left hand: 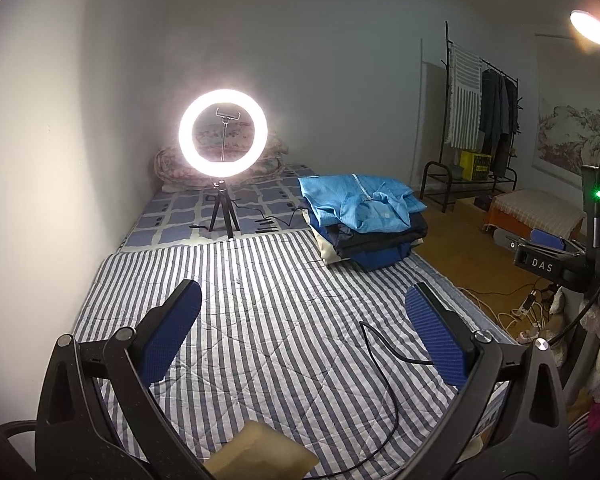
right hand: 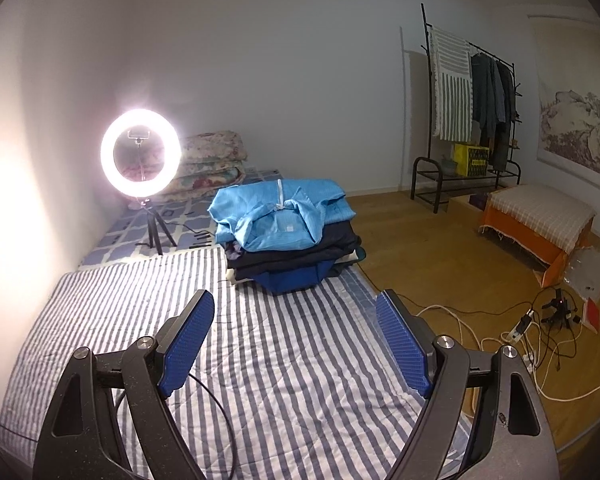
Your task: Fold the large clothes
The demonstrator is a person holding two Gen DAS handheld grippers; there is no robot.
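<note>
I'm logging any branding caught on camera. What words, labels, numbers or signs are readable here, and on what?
"DAS": white letters on the black body of the right gripper, seen at the edge of the left wrist view.
Yellow crate under the clothes rack: dark print, too small to read.
Light blue garment on the clothes stack: small white tag, unreadable.
Nothing else legible.

Both views overlook bed (left hand: 260, 320) (side by side).

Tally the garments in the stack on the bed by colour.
Light blue jacket, on top: 1
Black or navy layers: count unclear, at least 2
Royal blue garment, at the bottom: 1
Cream piece, edge only: 1
Total: at least 5
</note>
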